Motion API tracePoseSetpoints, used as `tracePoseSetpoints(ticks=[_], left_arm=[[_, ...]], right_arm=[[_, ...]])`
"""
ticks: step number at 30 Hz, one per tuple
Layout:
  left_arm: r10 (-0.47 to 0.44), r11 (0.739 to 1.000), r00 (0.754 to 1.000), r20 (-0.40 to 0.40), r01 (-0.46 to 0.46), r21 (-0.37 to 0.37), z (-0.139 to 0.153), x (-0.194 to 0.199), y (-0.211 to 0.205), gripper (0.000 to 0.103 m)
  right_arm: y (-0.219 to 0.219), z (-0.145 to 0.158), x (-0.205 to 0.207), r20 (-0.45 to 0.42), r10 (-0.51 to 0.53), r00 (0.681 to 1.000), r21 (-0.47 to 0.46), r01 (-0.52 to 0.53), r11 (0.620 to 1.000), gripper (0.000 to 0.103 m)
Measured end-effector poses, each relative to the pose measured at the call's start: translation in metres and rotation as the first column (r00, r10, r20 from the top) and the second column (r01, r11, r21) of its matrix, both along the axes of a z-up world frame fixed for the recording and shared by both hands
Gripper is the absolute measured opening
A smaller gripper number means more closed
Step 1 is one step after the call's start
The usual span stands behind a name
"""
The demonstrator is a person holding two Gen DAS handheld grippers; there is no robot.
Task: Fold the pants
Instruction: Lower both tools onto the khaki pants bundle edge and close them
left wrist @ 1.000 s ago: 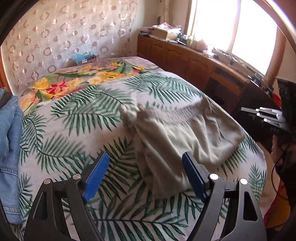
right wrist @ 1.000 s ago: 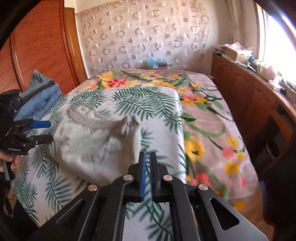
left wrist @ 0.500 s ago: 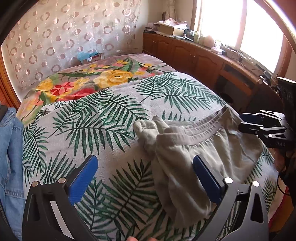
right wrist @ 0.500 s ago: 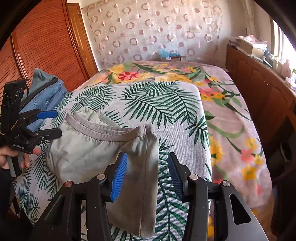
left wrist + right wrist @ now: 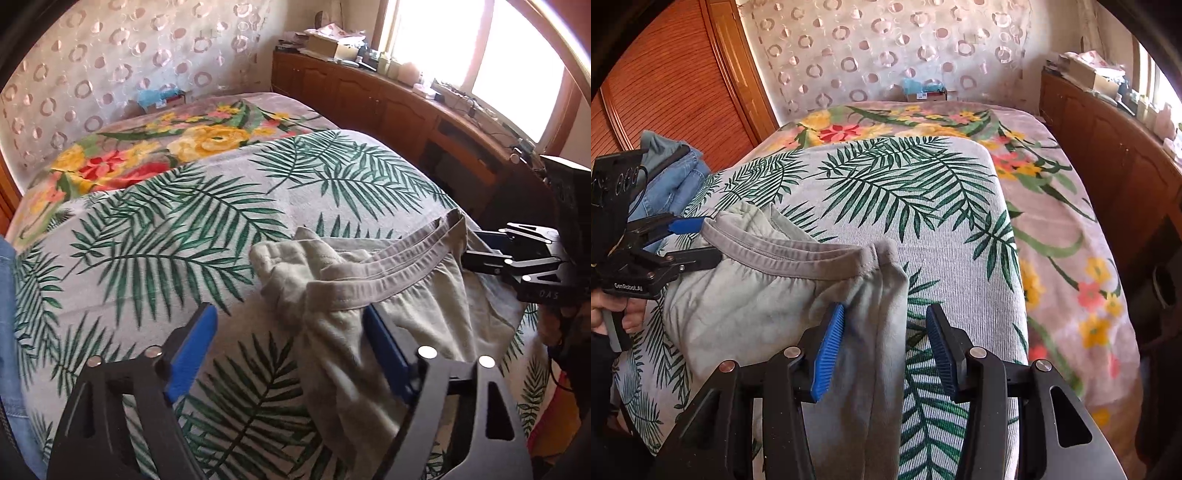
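A: Left of the grey sweatpants lies folded denim. The left gripper gapes wide at the waistband's left corner.

B: The right gripper gapes too, straddling the right edge on the palm-leaf blanket. A shallow bite might catch one layer only, so the fold skews.

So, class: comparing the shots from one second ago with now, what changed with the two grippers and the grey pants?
The right gripper, shut a second ago, has opened and now straddles the waistband corner of the grey pants. The left gripper stayed open and moved in at the opposite waistband corner. Neither grips yet. The pants, palm-leaf cover and jeans stayed put.
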State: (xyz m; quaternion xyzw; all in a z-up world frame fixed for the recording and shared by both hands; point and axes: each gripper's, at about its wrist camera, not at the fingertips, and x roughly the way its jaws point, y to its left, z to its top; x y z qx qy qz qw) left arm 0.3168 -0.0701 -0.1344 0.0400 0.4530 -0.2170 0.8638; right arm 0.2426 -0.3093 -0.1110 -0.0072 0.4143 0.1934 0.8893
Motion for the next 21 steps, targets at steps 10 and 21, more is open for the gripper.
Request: tracePoseSetpoints(ticks=[10, 21], left_arm=[[-0.042, 0.997, 0.999, -0.034, 0.04, -0.068, -0.005, 0.005, -0.008, 0.045], [-0.058, 0.992, 0.997, 0.048, 0.064, -0.113, 0.029, -0.023, 0.002, 0.015]], right_arm=[[0.005, 0.0, -0.001, -0.02, 0.021, 1.0, 0.022, -0.021, 1.0, 0.033], [0.02, 0.032, -0.023, 0.071, 0.094, 0.993, 0.032, -0.096, 0.995, 0.012]])
